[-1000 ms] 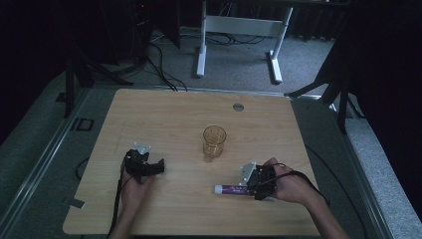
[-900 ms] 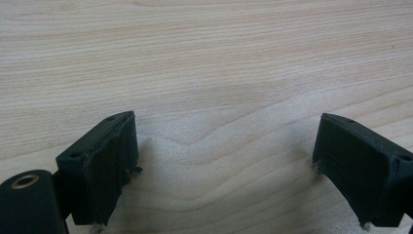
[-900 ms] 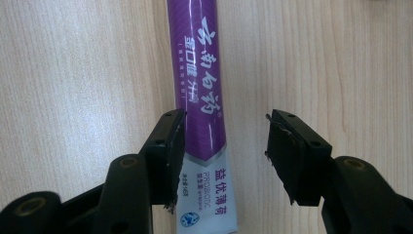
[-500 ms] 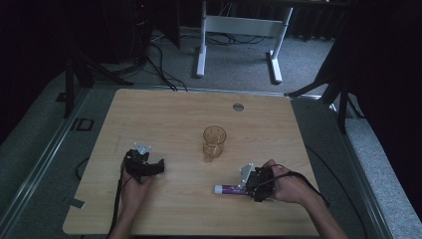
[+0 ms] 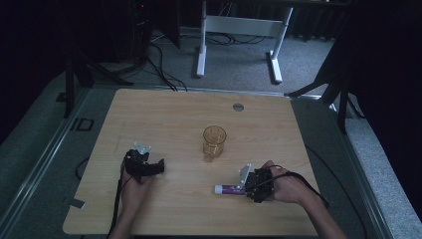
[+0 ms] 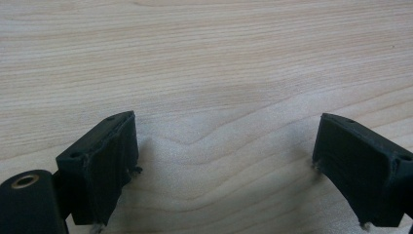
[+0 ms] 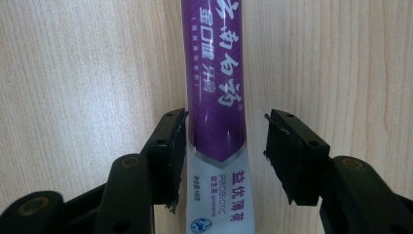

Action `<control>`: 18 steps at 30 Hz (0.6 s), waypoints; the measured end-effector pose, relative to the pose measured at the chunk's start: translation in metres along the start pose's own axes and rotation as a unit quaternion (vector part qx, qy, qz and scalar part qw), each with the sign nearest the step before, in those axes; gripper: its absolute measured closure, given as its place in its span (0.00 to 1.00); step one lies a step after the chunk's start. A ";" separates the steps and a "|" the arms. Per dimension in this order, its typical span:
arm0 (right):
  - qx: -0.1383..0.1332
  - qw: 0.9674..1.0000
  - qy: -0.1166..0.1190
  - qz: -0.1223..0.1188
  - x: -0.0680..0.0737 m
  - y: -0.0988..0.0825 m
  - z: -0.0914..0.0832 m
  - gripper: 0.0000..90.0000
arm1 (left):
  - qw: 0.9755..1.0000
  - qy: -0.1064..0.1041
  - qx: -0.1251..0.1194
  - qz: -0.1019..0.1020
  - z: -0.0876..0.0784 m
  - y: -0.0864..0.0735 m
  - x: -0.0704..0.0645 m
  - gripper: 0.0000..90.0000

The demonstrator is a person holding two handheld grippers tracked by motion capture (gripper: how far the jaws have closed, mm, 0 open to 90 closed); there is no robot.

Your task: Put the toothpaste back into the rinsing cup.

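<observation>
1. A purple and white toothpaste tube is lying flat on the pale wooden worktop, near the front edge on the person's right side, with its length running across the worktop.
2. The right tongs are reaching over the tube's white end; in the right gripper view the tube is sitting between the 2 black jaws.
3. Those jaws have just been closing in on the tube: the left pad in that view is touching or almost touching the tube's edge, while a clear gap is showing beside the other pad, so they are not yet gripping it.
4. The left tongs are resting low over bare wood at the worktop's front left, with the jaws standing wide apart and nothing between them.
5. An amber ribbed glass cup is standing upright near the worktop's middle, behind the tube and well apart from both tongs.
</observation>
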State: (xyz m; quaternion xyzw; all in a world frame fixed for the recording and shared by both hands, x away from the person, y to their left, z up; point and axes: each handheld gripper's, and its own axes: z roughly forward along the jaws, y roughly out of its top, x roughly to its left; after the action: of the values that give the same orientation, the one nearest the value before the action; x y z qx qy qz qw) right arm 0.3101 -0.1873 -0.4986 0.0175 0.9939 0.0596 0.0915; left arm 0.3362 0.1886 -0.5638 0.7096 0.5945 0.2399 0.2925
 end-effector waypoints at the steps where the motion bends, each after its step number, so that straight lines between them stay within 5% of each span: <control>1: 0.000 1.000 0.000 -0.001 0.000 0.000 0.000 0.55 | 1.000 0.000 0.000 0.000 0.000 0.000 0.000 0.11; 18: 0.012 1.000 0.020 -0.004 -0.003 0.002 0.010 0.56 | 1.000 0.000 0.000 0.000 0.000 0.000 0.000 0.11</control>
State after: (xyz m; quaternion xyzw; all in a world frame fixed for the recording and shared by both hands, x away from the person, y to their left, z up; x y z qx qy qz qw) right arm 0.3146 -0.1846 -0.5077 0.0138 0.9962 0.0474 0.0717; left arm 0.3362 0.1886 -0.5638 0.7094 0.5946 0.2398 0.2927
